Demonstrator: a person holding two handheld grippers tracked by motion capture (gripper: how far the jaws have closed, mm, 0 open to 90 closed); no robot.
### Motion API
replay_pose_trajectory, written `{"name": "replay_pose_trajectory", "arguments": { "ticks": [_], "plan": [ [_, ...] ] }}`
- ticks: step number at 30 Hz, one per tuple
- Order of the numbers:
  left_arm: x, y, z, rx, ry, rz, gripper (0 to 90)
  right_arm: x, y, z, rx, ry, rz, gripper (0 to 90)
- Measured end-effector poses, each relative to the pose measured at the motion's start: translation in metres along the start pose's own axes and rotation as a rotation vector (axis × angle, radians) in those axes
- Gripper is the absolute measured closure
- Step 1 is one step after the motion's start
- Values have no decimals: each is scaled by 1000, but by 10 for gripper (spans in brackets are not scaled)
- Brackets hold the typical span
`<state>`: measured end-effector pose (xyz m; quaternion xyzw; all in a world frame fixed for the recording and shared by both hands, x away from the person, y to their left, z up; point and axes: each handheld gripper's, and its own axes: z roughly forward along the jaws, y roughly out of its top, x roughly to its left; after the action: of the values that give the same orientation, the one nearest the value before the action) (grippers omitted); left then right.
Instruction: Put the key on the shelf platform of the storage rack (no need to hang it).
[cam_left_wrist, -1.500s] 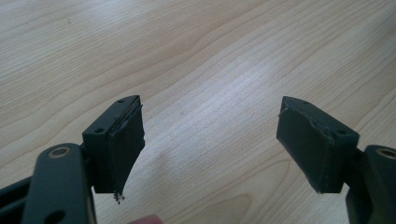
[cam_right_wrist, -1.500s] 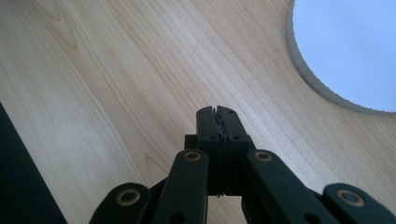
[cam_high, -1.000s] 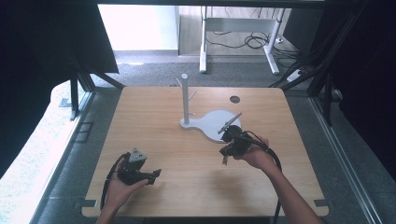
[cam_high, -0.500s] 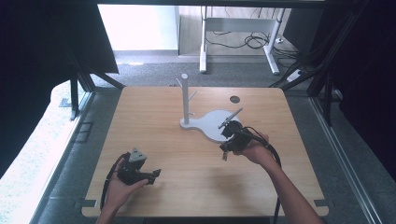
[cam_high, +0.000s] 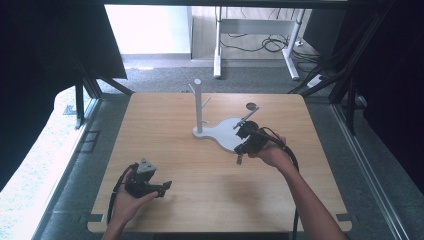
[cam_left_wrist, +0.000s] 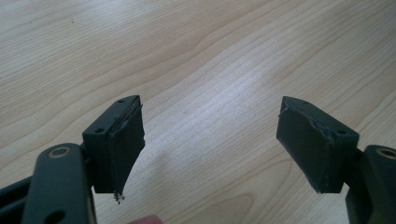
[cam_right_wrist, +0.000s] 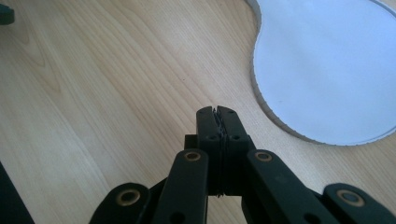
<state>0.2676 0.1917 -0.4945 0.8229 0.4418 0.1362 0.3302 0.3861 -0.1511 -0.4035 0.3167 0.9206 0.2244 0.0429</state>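
1. Left gripper (cam_high: 167, 186): near edge of the table, left side, held in the person's left hand (cam_high: 131, 197). Its nose points toward the table's right. In the left gripper view the two black pads (cam_left_wrist: 122, 140) stand wide apart over bare wood, nothing between them.
2. Right gripper (cam_high: 239, 159): right of centre, held in the right hand (cam_high: 272, 155), just at the near rim of the white stand. Its jaws are pressed together, pad against pad (cam_right_wrist: 218, 122), gripping nothing; a cable trails back along the forearm.
3. White stand (cam_high: 226, 134): the thing nearest the right gripper, at mid-table. A flat, pear-shaped white base lies on the wood, its long axis running from the post at the left toward the wider lobe at the right. A slim white post (cam_high: 198, 102) rises upright from the narrow end, with short pegs slanting off it.
4. Table (cam_high: 165, 135): pale wood, grain visible, with a dark round hole (cam_high: 252, 106) near the far right.
5. Room beyond: grey floor, white desk legs (cam_high: 218, 42), loose cables, dark curtains on both sides.
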Motion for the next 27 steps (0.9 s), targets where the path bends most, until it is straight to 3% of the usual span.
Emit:
{"name": "replay_pose_trajectory", "arguments": {
  "ticks": [27],
  "plan": [
    [-1,1,-4,-14,-1,1,236,-20,22,-1,1,-3,33,900]
  ]
}}
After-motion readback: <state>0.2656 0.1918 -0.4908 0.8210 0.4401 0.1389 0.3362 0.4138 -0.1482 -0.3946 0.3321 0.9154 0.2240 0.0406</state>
